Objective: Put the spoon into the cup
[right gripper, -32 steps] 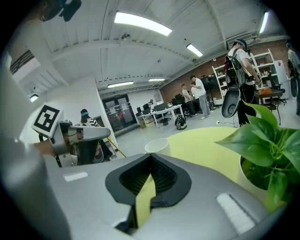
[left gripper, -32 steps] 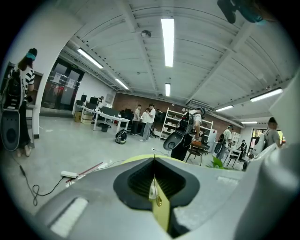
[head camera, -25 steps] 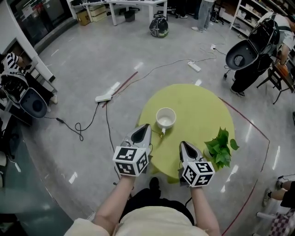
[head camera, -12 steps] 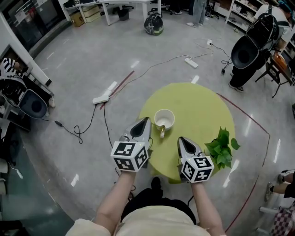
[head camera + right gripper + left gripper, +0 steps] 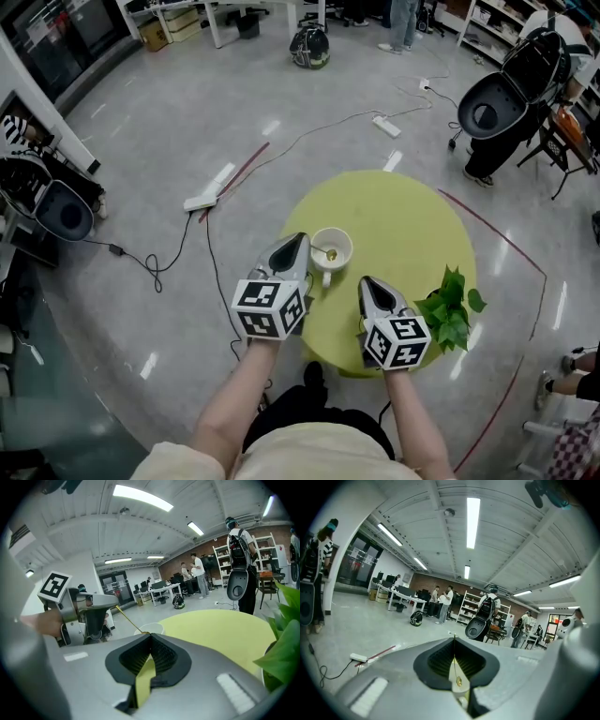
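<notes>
We see the left tool [image 5: 297, 244] closed on the thin gold handle of the spoon [image 5: 328, 253]. In the left gripper view its dark pads meet along one line, with the handle pinched between them. From there the spoon slants away from the tool and down towards the cup [image 5: 331, 249]. From above, its gold lower end shows inside the cup's white rim (we cannot tell whether it touches the bottom).

The cup stands upright on the round yellow-green surface [image 5: 403, 211], towards the left of its near edge, with its small handle turned to the person. The left tool's tip is just beside the cup's left side, and we cannot tell if they touch.

The right tool [image 5: 367, 283] hovers over the near part of the surface, to the right of the cup and apart from it. Its jaws are drawn together at the tip and we find nothing held between them; only the surface's colour shows through the slit lower down. A leafy green plant [image 5: 448, 305] sits at the right edge of the surface, near this tool.

A white power strip [image 5: 202, 201] and loose cables lie on the grey floor beyond.
</notes>
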A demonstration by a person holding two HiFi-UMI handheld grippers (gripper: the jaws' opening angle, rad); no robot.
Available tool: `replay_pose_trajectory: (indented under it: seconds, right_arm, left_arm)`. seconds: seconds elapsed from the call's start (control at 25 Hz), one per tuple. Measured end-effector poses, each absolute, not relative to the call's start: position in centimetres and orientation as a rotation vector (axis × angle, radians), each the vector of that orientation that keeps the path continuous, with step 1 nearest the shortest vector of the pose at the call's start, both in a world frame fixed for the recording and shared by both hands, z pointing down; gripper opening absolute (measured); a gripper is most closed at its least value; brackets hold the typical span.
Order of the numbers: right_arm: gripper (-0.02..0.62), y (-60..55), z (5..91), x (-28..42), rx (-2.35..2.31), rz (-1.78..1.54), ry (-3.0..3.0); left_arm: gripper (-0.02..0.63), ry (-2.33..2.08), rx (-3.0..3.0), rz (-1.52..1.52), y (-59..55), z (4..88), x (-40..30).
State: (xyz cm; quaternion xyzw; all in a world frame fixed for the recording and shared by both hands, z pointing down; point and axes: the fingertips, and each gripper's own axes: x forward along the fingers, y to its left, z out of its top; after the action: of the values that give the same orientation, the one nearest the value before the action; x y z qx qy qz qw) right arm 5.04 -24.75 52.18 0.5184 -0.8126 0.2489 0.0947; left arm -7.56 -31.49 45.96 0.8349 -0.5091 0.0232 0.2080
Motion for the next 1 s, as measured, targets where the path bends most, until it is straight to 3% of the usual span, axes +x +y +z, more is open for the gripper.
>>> replay_pose_trajectory:
  seconds: [1.0]
  right_arm:
    - [0.0, -26.8, 53.8, 4.7, 1.557, 0.742, -2.342]
  left_arm:
    - [0.005, -1.385, 2.179, 0.087, -33.6, 53.2, -6.6]
